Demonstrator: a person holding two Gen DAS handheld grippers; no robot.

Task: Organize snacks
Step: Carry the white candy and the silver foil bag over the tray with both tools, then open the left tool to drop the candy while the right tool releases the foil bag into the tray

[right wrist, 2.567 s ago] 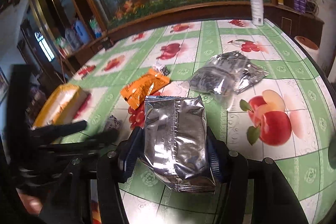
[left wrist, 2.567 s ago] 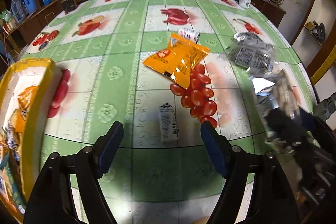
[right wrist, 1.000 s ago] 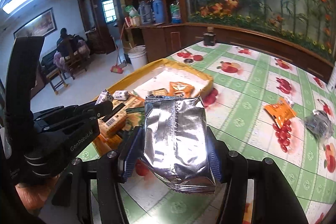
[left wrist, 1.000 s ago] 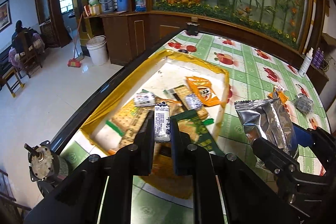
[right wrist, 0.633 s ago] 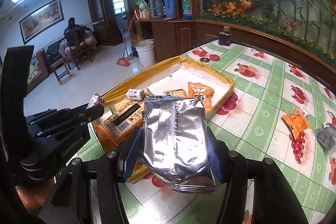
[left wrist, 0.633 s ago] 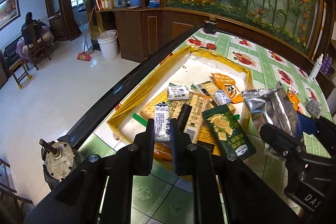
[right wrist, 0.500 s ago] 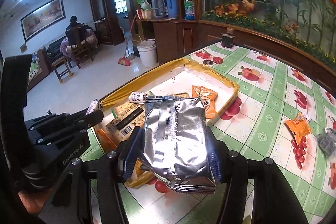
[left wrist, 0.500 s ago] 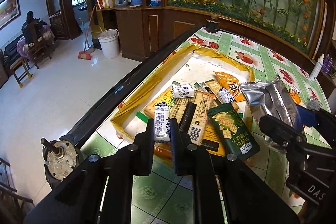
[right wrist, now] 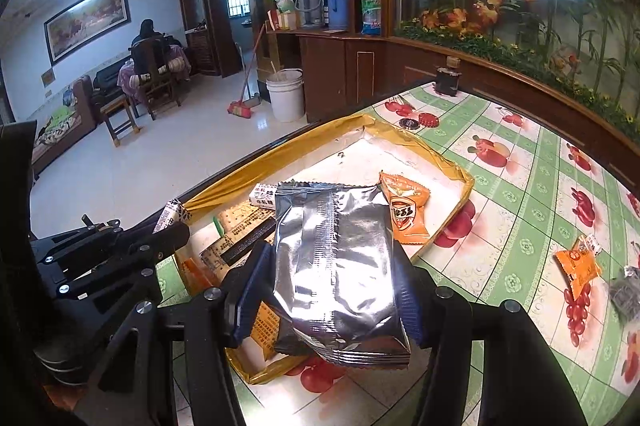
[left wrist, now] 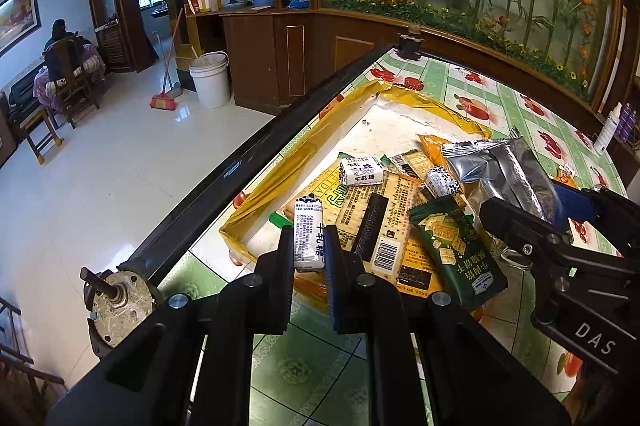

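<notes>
While my left tongs (left wrist: 308, 246) are clamped tight on a small white candy bar (left wrist: 308, 232) held upright above the near corner of the yellow tray (left wrist: 280, 162), my right tongs (right wrist: 329, 290) are pressed against both sides of a silver foil packet (right wrist: 340, 274) over the same tray. The left camera shows what lies in the tray most plainly: a green cracker pack (left wrist: 456, 250) hanging over the near rim, a long yellow biscuit pack (left wrist: 384, 222) with a barcode, and two more small white candies (left wrist: 360, 170) farther in. From there my right tongs come in from the right edge, and only a slanted side of the foil packet shows. The right camera fills its middle with that packet's seamed back, hiding most of the tray's contents, yet it alone shows the orange snack bag (right wrist: 404, 214) in full, lying in the tray just behind the packet. It also alone takes in the snacks not yet gathered, a second orange bag (right wrist: 578, 266) and a grey packet (right wrist: 626, 292), well apart from the tray on the green fruit-patterned desk (right wrist: 520, 194). In that view my left tongs sit at the left, the candy's end poking up beside the tray's edge.
</notes>
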